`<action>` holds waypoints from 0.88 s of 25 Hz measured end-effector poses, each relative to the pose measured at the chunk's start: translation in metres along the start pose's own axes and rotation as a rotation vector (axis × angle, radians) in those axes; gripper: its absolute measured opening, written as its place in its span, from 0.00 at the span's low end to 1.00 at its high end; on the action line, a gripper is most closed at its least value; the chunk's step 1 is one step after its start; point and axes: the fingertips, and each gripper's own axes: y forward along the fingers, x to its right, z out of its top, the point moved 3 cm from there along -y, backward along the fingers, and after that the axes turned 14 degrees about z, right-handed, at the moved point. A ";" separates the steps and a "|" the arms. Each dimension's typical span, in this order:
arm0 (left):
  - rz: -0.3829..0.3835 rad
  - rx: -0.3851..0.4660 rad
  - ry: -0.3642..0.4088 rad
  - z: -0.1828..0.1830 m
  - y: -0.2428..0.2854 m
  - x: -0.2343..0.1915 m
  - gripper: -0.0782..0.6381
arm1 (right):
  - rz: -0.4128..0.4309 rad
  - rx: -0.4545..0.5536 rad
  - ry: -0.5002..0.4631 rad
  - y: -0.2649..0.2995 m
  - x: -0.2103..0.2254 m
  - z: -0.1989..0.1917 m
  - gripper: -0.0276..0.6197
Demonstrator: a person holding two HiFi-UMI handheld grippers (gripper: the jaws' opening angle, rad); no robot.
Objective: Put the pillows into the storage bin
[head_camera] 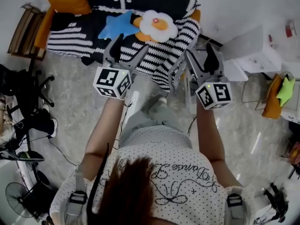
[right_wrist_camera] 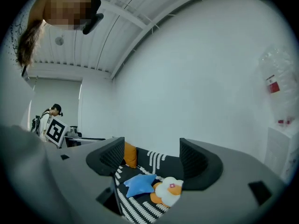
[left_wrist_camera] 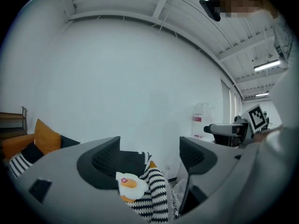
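Observation:
A blue star pillow (head_camera: 117, 26) and a white flower pillow (head_camera: 158, 25) with an orange centre lie on a sofa under a black-and-white striped blanket (head_camera: 159, 55). An orange cushion (head_camera: 69, 1) sits at the sofa's far left end. My left gripper (head_camera: 125, 50) hangs open and empty just before the star pillow. My right gripper (head_camera: 200, 62) is open and empty off the sofa's right end. The left gripper view frames the flower pillow (left_wrist_camera: 128, 183) between open jaws. The right gripper view frames the star pillow (right_wrist_camera: 140, 184) and flower pillow (right_wrist_camera: 169, 190).
A white box-shaped unit (head_camera: 251, 50) stands right of the sofa, a large water bottle (left_wrist_camera: 202, 120) near it. A wooden rack (head_camera: 26, 29) flanks the sofa's left end. An office chair (head_camera: 23, 93) and a fan (head_camera: 18, 196) stand at left. A person (right_wrist_camera: 51, 113) stands far behind.

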 end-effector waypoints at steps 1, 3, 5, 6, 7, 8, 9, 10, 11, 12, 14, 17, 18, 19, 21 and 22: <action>0.010 0.006 0.000 0.004 0.009 0.000 0.64 | 0.009 0.002 0.001 0.005 0.010 0.003 0.60; 0.031 0.013 -0.004 0.009 0.025 -0.001 0.64 | 0.023 0.004 0.000 0.014 0.027 0.008 0.60; 0.050 0.012 -0.013 0.011 0.043 -0.006 0.64 | 0.033 0.004 0.002 0.026 0.043 0.010 0.60; 0.056 0.009 -0.017 0.011 0.052 -0.008 0.64 | 0.036 0.002 0.007 0.033 0.051 0.010 0.60; 0.059 0.006 -0.018 0.010 0.061 -0.011 0.64 | 0.038 0.000 0.013 0.040 0.058 0.008 0.60; 0.061 0.004 -0.017 0.010 0.070 -0.014 0.64 | 0.041 -0.002 0.018 0.047 0.065 0.007 0.60; 0.063 0.002 -0.014 0.010 0.080 -0.017 0.64 | 0.043 -0.003 0.023 0.055 0.070 0.005 0.60; 0.065 0.002 -0.012 0.010 0.091 -0.021 0.64 | 0.044 -0.005 0.027 0.063 0.077 0.003 0.60; 0.068 0.002 -0.011 0.010 0.103 -0.026 0.64 | 0.043 -0.007 0.031 0.073 0.084 0.002 0.60; 0.069 0.002 -0.011 0.010 0.115 -0.031 0.64 | 0.037 -0.009 0.035 0.083 0.092 0.001 0.60; 0.056 -0.003 -0.011 0.009 0.142 -0.042 0.64 | 0.016 -0.007 0.040 0.102 0.107 -0.001 0.60; 0.007 -0.015 -0.002 0.011 0.179 -0.055 0.64 | -0.016 -0.018 0.029 0.131 0.124 -0.002 0.60; -0.009 -0.017 0.004 0.014 0.192 -0.060 0.64 | -0.022 -0.025 0.023 0.141 0.129 0.000 0.60; -0.024 -0.021 0.008 0.016 0.204 -0.065 0.64 | -0.030 -0.027 0.020 0.153 0.135 0.002 0.60; -0.047 -0.036 0.008 0.017 0.229 -0.078 0.64 | -0.049 -0.021 0.022 0.174 0.148 0.006 0.60; -0.053 -0.045 0.005 0.016 0.240 -0.085 0.64 | -0.059 -0.020 0.024 0.183 0.155 0.006 0.60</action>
